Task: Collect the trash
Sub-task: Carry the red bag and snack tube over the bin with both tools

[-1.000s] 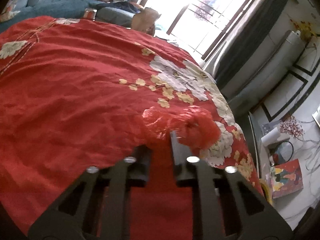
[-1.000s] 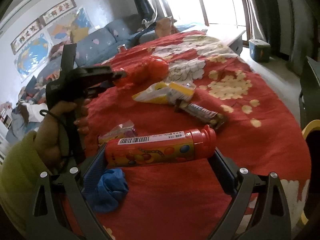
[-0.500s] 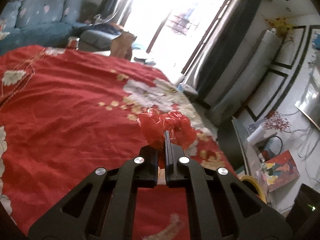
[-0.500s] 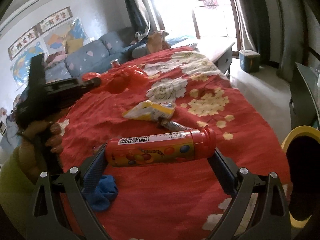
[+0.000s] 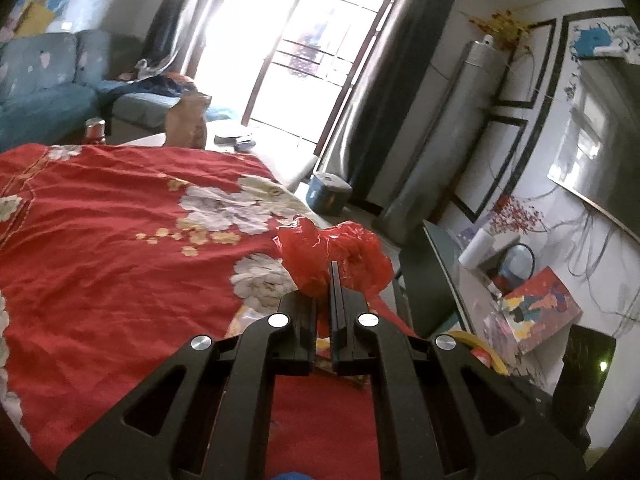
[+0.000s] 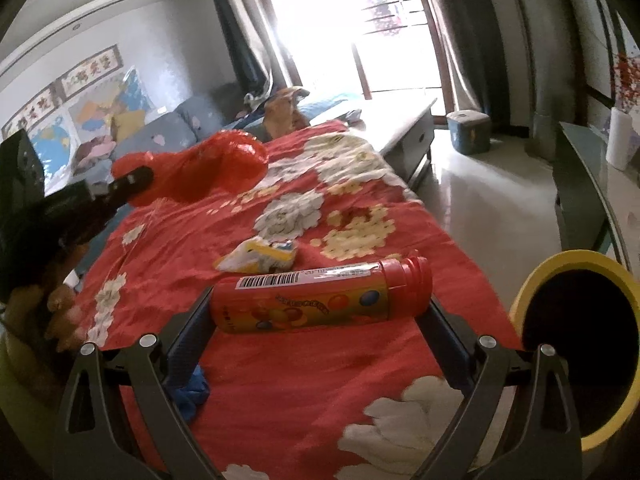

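2 pieces of trash are riding in my grippers at once, and I am reading everything against the yellow bin (image 6: 576, 344) standing off the edge of the red flowered bedspread (image 6: 304, 376). My left gripper (image 5: 323, 280) is pinching a crumpled red plastic bag (image 5: 340, 256) with its jaws drawn nearly together, so only a thin fold is caught and the rest is puffing out loose ahead of the tips; in the right wrist view that bag (image 6: 208, 172) is hanging clear above the spread, on the far side of the bed from the bin. My right gripper (image 6: 320, 300) is spread wide because it is clamping a red candy tube (image 6: 320, 300) lengthwise, one finger on the base and the other on the cap, which is keeping the round body from rolling out. That tube is sitting just beside the bin's open mouth, so I am judging it to be the first thing ready to drop. 1 yellow wrapper (image 6: 256, 258) is lying flat on the spread farther from the bin than the tube, and a blue cloth (image 6: 192, 390) is bunched under my right gripper's left finger. Whether that cloth counts as trash I cannot tell. I am guessing the light bag will cling to the pads on release.
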The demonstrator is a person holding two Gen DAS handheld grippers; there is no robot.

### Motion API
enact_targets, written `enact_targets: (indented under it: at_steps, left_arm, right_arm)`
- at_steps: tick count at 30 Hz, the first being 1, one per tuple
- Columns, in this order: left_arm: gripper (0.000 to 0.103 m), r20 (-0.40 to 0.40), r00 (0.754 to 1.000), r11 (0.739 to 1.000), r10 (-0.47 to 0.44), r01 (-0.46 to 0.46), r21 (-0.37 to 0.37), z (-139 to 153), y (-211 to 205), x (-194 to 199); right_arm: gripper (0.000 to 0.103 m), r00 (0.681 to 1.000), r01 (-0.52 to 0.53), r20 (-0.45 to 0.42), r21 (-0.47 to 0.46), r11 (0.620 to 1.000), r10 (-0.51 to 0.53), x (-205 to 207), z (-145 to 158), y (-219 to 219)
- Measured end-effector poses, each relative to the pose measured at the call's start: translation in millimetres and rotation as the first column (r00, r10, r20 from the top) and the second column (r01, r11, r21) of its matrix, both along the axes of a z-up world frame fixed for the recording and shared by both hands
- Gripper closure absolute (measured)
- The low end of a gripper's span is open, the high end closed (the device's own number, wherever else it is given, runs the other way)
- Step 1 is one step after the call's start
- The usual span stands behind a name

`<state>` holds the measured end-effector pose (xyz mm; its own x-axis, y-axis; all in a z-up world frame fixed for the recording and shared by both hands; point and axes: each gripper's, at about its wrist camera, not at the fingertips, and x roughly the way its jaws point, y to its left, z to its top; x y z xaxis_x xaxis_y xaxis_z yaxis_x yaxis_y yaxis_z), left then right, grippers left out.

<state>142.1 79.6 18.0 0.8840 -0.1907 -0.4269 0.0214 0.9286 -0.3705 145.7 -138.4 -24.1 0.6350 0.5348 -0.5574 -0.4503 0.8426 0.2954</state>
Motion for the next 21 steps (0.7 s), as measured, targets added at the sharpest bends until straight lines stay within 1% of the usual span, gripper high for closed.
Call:
enact_targets:
  at_steps: [10,21]
  left_arm:
    - [0.101,-0.004,0.997,0.997,-0.073,0.073,0.031,1.3,-34.9,-3.8]
    - [0.101,-0.022,0.988,0.986,-0.150,0.151,0.071,1.5,-73.7,-2.2]
  right_arm:
    - [0.010,0.994,0.108,0.016,0.026,0.994,-0.108,4.4,9.3,-46.8]
    - [0.010,0.973,0.228,0.012,0.037,0.973,-0.229,11.8,8.2,-95.7]
